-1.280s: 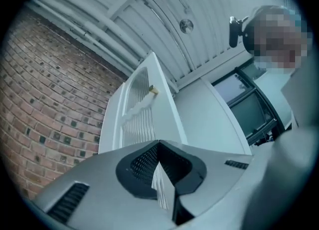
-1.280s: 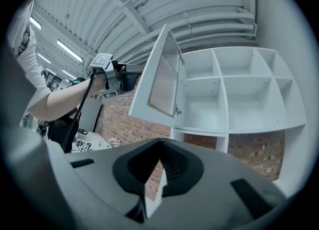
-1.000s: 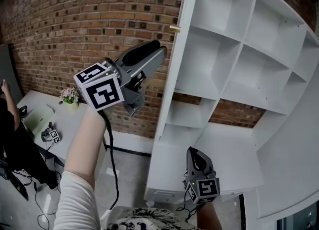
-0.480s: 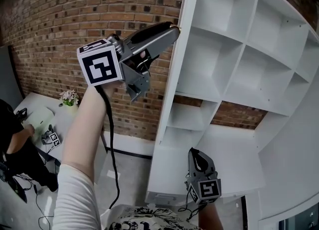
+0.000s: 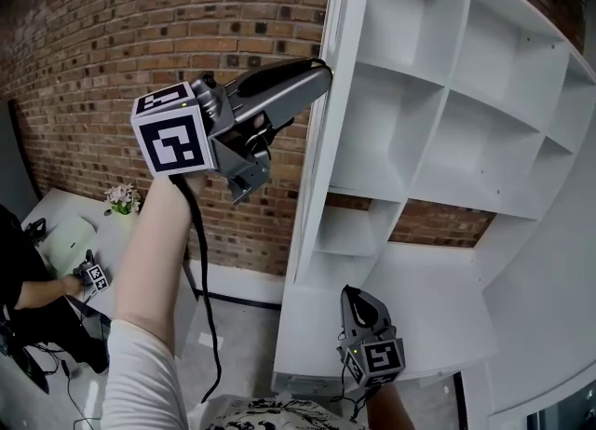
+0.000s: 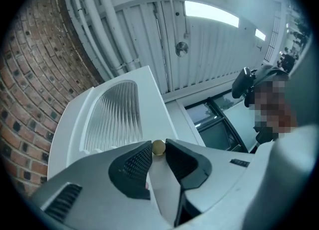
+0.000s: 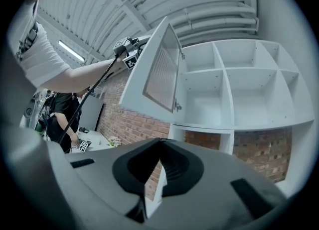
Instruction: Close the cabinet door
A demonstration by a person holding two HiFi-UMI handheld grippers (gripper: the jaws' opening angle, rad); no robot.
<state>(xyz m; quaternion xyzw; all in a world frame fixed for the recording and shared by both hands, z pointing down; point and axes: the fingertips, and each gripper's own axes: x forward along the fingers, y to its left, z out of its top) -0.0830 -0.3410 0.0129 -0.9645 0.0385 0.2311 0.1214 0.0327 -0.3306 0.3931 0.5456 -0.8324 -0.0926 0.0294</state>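
The white cabinet door (image 5: 323, 149) stands open, edge-on in the head view, with a ribbed glass panel (image 6: 112, 117) seen in the left gripper view. Its small brass knob (image 6: 158, 147) sits between the tips of my left gripper (image 6: 158, 149), whose jaws are closing and touch the knob on both sides. In the head view the left gripper (image 5: 324, 72) is raised high against the door's edge. My right gripper (image 5: 355, 297) hangs low in front of the lower cabinet, shut and empty (image 7: 160, 142). From there the door (image 7: 154, 69) swings out left of the shelves (image 7: 234, 84).
Open white shelf compartments (image 5: 447, 93) fill the right. A brick wall (image 5: 112, 47) lies behind the door. At lower left is a table with a small flower pot (image 5: 121, 198), and a person (image 5: 28, 298) sits by it. A white counter top (image 5: 428, 302) lies below the shelves.
My left gripper rose and moved right to the door's edge, reaching the brass knob. The right gripper stayed low with little shift.
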